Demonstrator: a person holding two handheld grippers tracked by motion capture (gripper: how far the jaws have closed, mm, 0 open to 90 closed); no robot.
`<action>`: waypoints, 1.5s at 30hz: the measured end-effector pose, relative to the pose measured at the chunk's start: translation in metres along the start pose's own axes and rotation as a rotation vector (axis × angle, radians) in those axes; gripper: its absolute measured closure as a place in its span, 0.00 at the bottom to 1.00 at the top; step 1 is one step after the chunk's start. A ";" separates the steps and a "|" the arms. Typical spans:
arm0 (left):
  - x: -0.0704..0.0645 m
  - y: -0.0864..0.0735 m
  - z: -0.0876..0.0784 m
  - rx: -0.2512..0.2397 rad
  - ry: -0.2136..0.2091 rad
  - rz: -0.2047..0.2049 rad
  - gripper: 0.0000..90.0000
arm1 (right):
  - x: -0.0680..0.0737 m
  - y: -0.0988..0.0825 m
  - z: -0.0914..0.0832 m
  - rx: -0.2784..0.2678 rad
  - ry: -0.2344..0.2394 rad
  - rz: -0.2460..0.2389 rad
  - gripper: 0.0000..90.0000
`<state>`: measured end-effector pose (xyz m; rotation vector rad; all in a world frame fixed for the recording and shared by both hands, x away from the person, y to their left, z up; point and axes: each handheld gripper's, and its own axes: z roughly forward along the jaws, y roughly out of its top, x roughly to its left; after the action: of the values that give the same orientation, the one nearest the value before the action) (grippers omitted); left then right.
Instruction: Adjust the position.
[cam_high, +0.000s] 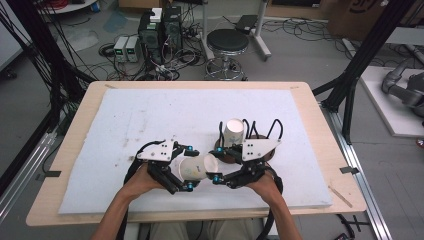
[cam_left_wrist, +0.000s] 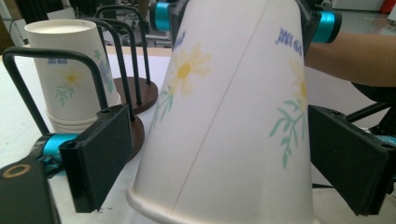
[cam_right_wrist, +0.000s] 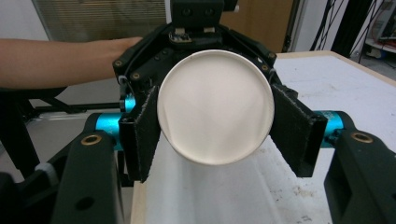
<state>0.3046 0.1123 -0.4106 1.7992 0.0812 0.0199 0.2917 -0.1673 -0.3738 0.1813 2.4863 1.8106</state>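
The paper cup (cam_left_wrist: 233, 116) between my jaws looks smooth and matt, printed with flowers. My pads (cam_left_wrist: 100, 156) are rough black foam, my fittings shiny blue metal. The table (cam_high: 320, 125) is pale wood under a white, slightly stained mat (cam_high: 150, 115).

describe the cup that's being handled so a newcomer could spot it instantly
On the white mat, look between the two grippers near the front edge. The paper cup there lies sideways in mid-air, daisy-printed; the other cups stand stacked upside down in the wire rack behind.
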 end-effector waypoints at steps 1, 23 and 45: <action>0.000 -0.001 0.000 0.000 -0.001 -0.006 0.12 | 0.000 0.000 0.000 0.001 0.001 0.000 0.42; -0.002 -0.003 -0.005 0.014 -0.017 0.022 0.31 | 0.000 -0.001 0.004 0.013 0.004 0.052 0.16; -0.002 0.035 -0.029 0.460 0.004 0.045 0.31 | 0.003 0.021 0.017 0.482 -0.007 -0.016 0.16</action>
<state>0.3024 0.1322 -0.3696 2.2610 0.0505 0.0388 0.2921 -0.1450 -0.3590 0.1854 2.8605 1.1688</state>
